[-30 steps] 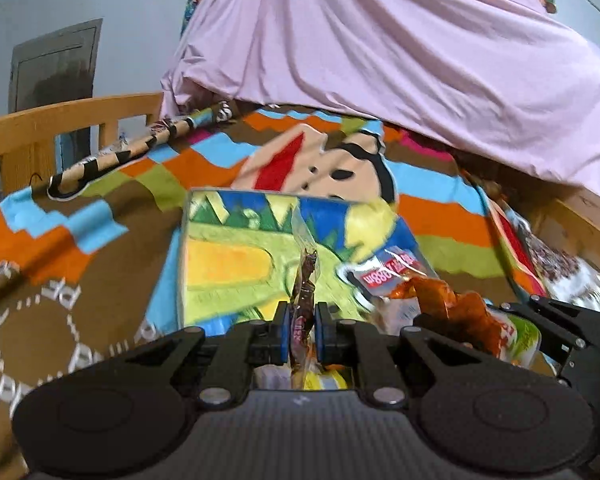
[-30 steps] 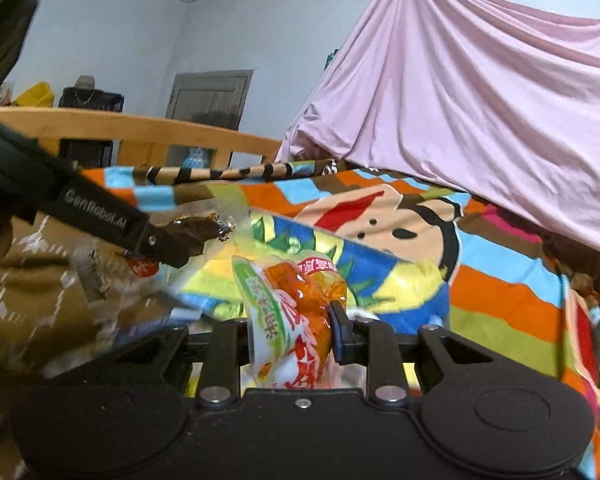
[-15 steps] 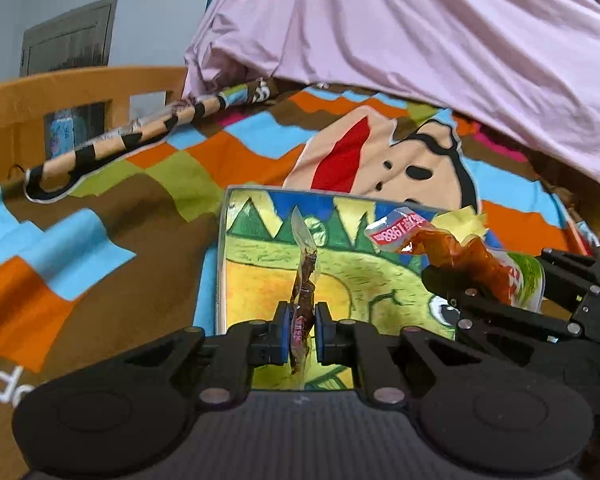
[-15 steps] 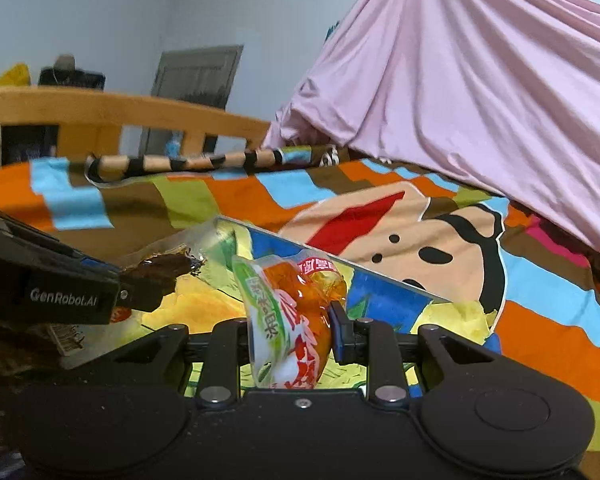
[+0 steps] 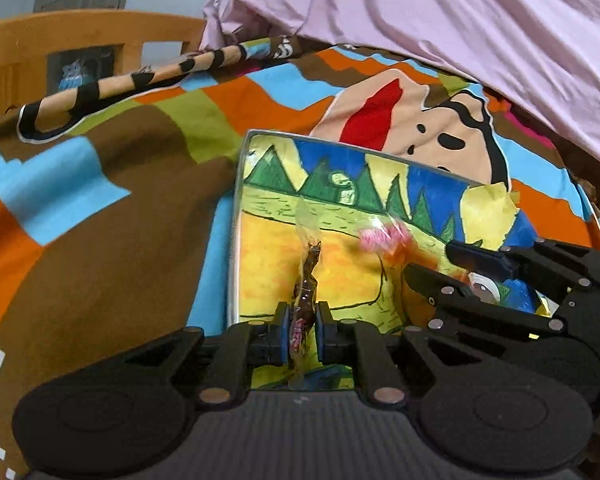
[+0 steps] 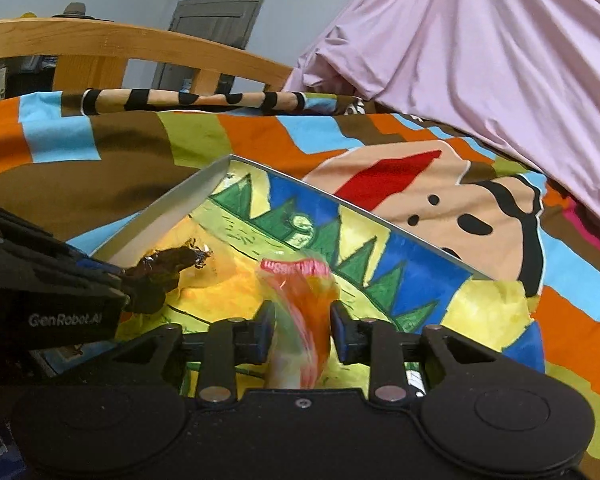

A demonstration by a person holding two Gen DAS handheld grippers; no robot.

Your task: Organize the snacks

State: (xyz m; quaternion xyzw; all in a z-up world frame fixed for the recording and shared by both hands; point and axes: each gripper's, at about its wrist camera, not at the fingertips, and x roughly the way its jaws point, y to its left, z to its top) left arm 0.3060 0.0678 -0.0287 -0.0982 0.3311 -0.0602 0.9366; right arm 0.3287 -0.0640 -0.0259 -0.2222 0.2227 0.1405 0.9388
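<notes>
Both over the tray (image 5: 236, 240): my left gripper (image 5: 300, 330) clamps the brown snack (image 5: 306, 280), my right gripper (image 6: 302, 330) grips the orange packet (image 6: 304, 300); next, lower and release.

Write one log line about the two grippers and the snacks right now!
left gripper: shut on brown snack packet | right gripper: orange snack packet between jaws, blurred | both over painted tray on blanket

Two snack packets (image 5: 306, 276) (image 6: 300, 312), one tray (image 5: 238, 184), two grippers (image 5: 300, 338) (image 6: 302, 336).

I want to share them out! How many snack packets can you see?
2. The brown snack packet sits in the left gripper; the orange snack packet sits in the right gripper. Both hang over the painted tray.
</notes>
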